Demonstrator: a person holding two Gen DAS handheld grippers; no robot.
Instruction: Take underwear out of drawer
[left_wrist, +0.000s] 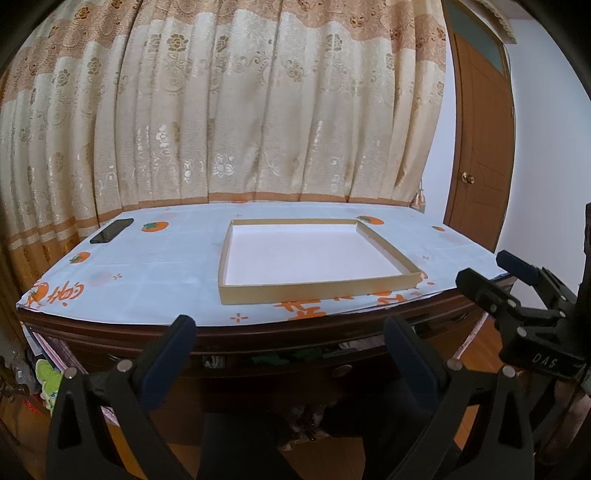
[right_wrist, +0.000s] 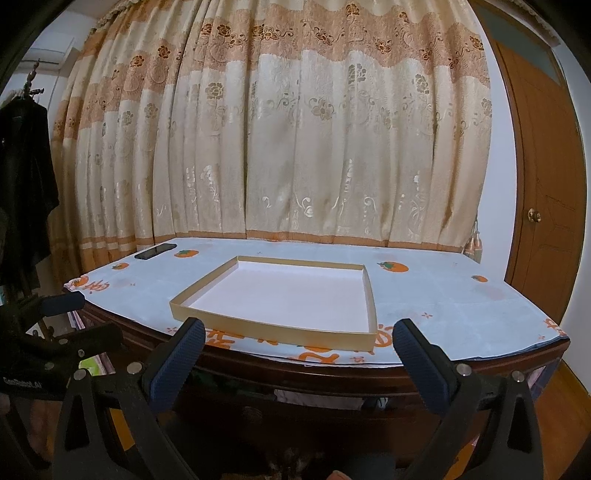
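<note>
Both your left gripper (left_wrist: 290, 338) and right gripper (right_wrist: 299, 341) hover with jaws wide apart, holding nothing, level with the desk's front edge. The dark wooden drawer (left_wrist: 280, 360) sits below and ahead of both, slightly ajar, its long axis left to right; crumpled clothing (left_wrist: 295, 355) shows inside. The shallow tan cardboard tray (left_wrist: 388, 245) lies empty on the persimmon-print tablecloth (left_wrist: 147, 273). Neither gripper is clearly nearer.

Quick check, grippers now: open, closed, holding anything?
Left gripper: open, holding nothing, in front of the drawer.
Right gripper: open, holding nothing.
</note>
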